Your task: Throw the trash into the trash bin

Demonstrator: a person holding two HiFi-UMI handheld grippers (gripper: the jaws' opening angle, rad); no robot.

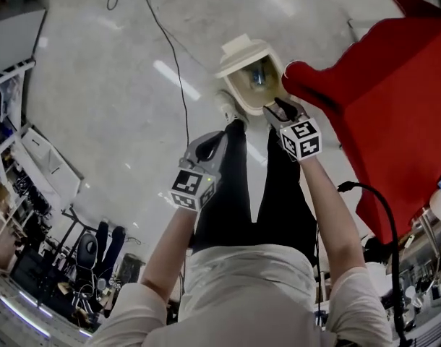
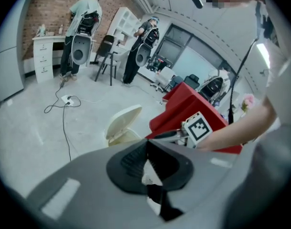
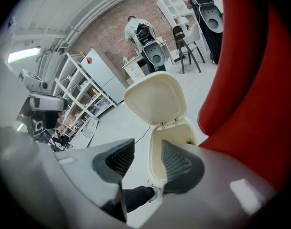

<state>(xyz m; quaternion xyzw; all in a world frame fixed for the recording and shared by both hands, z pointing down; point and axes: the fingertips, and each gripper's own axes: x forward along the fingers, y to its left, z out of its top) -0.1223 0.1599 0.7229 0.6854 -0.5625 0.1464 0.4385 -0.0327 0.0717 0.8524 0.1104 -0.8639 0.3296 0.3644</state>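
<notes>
Cluttered shelves [image 1: 7,165] line the left, and a cable [image 1: 178,78] trails over the pale, glossy floor [image 1: 90,85]. The left gripper [image 1: 215,144] has its jaws pinched together. The trash bin [image 1: 253,78] stands lid-up on the floor. The right gripper [image 1: 282,108] hangs over its rim, jaws apart and empty. A red armchair [image 1: 394,100] sits just beside the bin.

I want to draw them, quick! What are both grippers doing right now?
Left gripper: closed, tips together, holding nothing.
Right gripper: open, nothing between its jaws.
</notes>
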